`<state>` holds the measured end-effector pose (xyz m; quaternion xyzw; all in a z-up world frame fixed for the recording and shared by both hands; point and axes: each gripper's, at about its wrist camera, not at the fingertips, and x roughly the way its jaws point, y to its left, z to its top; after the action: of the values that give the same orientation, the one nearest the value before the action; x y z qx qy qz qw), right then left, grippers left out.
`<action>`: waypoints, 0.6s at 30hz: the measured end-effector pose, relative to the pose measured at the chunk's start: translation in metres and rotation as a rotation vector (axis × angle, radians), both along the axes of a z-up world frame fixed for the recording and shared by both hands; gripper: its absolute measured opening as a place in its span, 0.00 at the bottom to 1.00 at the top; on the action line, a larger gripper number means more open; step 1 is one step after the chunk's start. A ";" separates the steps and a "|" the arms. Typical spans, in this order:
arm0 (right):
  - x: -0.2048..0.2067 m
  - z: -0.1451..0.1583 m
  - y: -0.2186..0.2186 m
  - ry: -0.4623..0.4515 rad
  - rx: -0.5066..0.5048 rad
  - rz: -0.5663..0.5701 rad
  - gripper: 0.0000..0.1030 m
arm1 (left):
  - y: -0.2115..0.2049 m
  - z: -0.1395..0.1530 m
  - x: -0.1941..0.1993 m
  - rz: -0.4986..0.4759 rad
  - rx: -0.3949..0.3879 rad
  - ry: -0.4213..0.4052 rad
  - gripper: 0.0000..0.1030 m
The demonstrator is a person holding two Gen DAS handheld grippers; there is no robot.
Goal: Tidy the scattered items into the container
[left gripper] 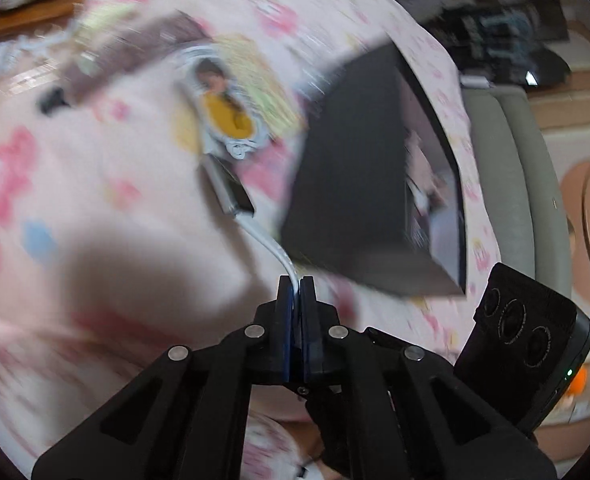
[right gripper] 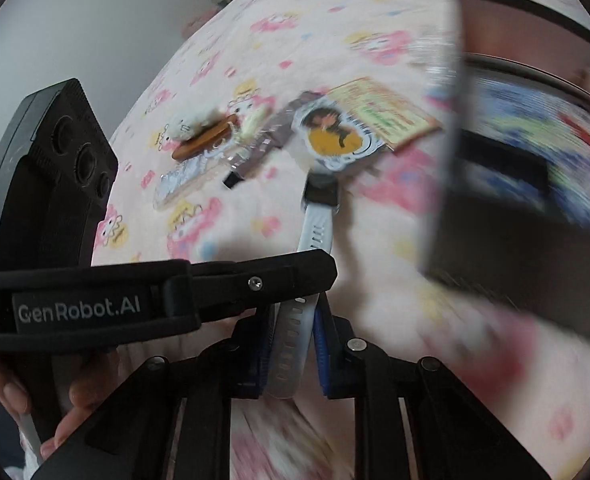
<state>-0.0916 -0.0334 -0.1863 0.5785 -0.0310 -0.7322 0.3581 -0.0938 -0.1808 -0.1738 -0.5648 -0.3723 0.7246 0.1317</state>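
A smartwatch with a dark face [left gripper: 231, 190] and white strap [right gripper: 317, 228] hangs over the pink patterned bedspread [left gripper: 95, 184]. My left gripper [left gripper: 295, 282] is shut on the strap's edge. In the right wrist view the left gripper's finger [right gripper: 255, 280] crosses in front and pinches the strap. My right gripper [right gripper: 295, 320] has the strap's lower end between its blue pads; whether it grips is unclear. A black open box [left gripper: 359, 200] stands to the right; it also shows in the right wrist view [right gripper: 515, 220], with printed items inside.
A round sticker of a girl in yellow [right gripper: 335, 136], a printed card [right gripper: 387, 114], a brown wrapper [right gripper: 273, 136], a plush toy on a brown disc [right gripper: 199, 132] and a clear packet [right gripper: 183, 180] lie on the bed. A grey chair [left gripper: 511, 184] stands beyond the bed's edge.
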 end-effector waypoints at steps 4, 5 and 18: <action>0.022 0.008 0.062 -0.001 -0.017 -0.075 0.13 | 0.051 0.012 0.018 -0.100 -0.002 0.025 0.02; 0.025 0.011 0.075 0.003 -0.013 -0.090 0.13 | 0.064 0.013 0.020 -0.125 -0.001 0.026 0.02; 0.052 0.003 0.168 0.044 0.039 -0.232 0.11 | 0.124 0.007 0.025 -0.231 -0.024 0.008 0.27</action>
<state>-0.0397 0.1347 -0.1830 0.5616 -0.0758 -0.7817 0.2602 -0.0690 -0.0564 -0.1664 -0.6025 -0.2956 0.7113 0.2091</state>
